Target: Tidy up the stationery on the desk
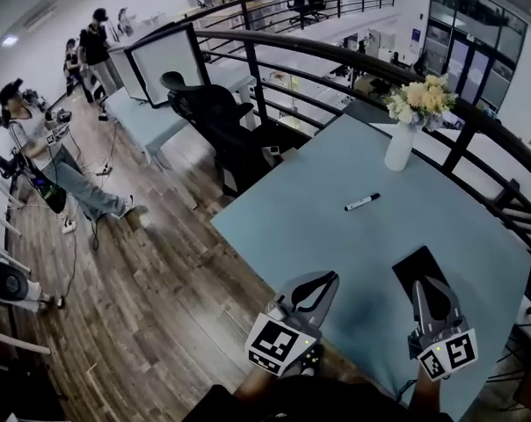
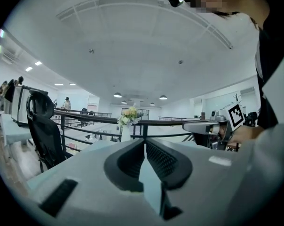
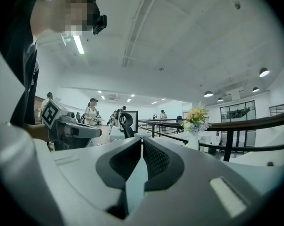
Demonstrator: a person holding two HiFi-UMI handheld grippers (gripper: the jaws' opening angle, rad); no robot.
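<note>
While nothing is held, left gripper [image 1: 330, 279]: jaws pressed together.
right gripper [image 1: 420, 285]: pressed together too.
marker [image 1: 362, 202]: might roll if poked before opening.

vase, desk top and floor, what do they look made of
Vase: opaque white with a smooth, even surface, probably glazed ceramic, possibly plastic.
Desk top: flat pale blue-grey, matte, no grain, likely laminate or painted board.
Floor: brown planks with visible seams and grain, wood or wood-look laminate.
</note>
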